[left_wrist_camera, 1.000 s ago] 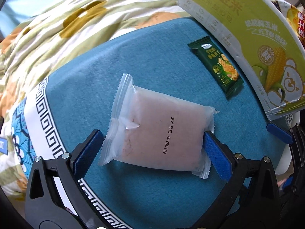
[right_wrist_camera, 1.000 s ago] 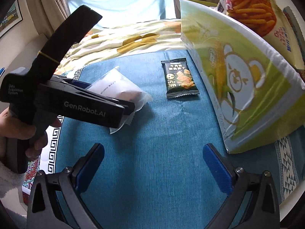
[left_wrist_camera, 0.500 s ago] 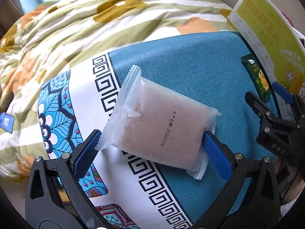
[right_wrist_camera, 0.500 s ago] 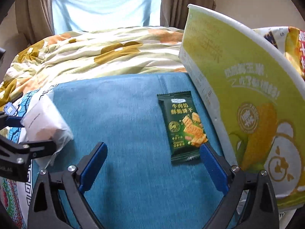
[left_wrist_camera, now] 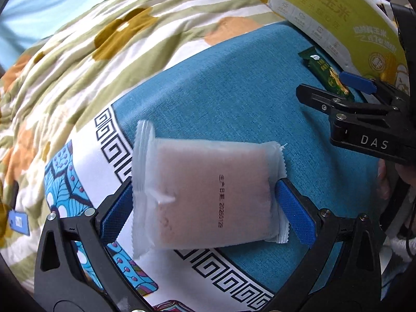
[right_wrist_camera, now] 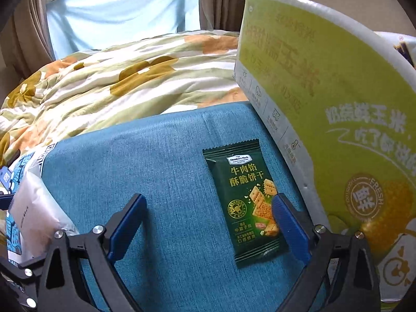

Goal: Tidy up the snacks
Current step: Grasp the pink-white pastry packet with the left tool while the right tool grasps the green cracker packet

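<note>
My left gripper [left_wrist_camera: 205, 184] is shut on a translucent packet with a pinkish cake inside [left_wrist_camera: 208, 195], its blue pads pressing the packet's two short sides. It hangs above the patterned border of the blue cloth [left_wrist_camera: 234, 104]. A dark green cracker packet [right_wrist_camera: 241, 195] lies flat on the cloth beside a big yellow-green corn bag [right_wrist_camera: 325, 104]. My right gripper [right_wrist_camera: 208, 200] stands open just above it. Its right finger overlaps the packet's right edge, and its left finger is well apart from the packet. The pink packet [right_wrist_camera: 33, 208] shows at the left edge of the right wrist view.
The corn bag [left_wrist_camera: 325, 10] stands upright like a wall close to the right of the green packet [left_wrist_camera: 327, 75]. A rumpled flowered quilt [right_wrist_camera: 117, 78] lies beyond the cloth's far edge. Bare blue cloth [right_wrist_camera: 156, 156] stretches between the two packets.
My left gripper carried the pink packet leftward, from over the plain blue onto the patterned border. My right gripper swung right and closer to the green packet, with its jaws slightly narrower.
</note>
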`<state>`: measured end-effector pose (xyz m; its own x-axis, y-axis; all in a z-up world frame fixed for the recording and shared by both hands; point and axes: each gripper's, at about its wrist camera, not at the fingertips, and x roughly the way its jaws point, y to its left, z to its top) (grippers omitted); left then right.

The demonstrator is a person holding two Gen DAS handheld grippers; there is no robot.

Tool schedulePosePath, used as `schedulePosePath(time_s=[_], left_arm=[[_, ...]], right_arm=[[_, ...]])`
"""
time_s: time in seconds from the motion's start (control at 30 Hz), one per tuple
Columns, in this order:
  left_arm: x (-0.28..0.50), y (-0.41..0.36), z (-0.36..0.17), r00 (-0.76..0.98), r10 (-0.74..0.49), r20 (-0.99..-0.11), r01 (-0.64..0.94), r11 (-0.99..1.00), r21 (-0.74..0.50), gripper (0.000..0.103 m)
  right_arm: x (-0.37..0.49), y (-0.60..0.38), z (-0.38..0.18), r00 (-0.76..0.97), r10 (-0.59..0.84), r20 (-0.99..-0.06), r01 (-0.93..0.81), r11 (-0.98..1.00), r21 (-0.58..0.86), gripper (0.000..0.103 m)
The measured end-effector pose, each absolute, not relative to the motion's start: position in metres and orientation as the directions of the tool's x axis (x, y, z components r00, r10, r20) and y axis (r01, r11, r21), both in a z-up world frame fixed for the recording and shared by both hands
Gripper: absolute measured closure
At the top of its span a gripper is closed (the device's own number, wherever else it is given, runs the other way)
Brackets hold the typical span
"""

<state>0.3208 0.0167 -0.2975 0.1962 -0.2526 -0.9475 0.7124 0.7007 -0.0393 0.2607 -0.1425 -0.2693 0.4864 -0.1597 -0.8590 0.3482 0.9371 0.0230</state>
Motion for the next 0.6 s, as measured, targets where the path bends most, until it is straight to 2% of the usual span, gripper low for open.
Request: schedulePosePath(time_s=[0.1,0.23,0.3,0.43,0.6], left_arm=[[0.311,-0.002,-0.300,0.178,-0.286,-0.942,0.789,0.613,-0.036,0.000],[0.297,-0.022,-0.301,0.172,-0.264,-0.949,0.853,0.521,0.010,0.000],[0.305,-0.019,-0.300,0.132,-0.248,-0.960,0.806,0.591,-0.042,0.000],[0.311,-0.008,-0.296,0.094,-0.269,-0.959,0.714,0.689,-0.123,0.000],[0.306,-0.009,-0.299,0.121,-0.250,-0.961,0.701,0.706,-0.095,0.000]], right_arm=[[0.254,-0.145,-0.264,0.493,-0.077,-0.866,0.332,0.937,0.106,0.006],[0.242,-0.143,-0.258,0.499,0.041,-0.866,0.290,0.934,0.211,0.007],[0.235,-0.147,-0.256,0.517,0.041,-0.855,0.314,0.920,0.234,0.007],[0.232,-0.151,-0.255,0.518,-0.017,-0.855,0.351,0.916,0.195,0.008],[0.243,-0.151,-0.268,0.493,-0.039,-0.869,0.379,0.909,0.173,0.008]])
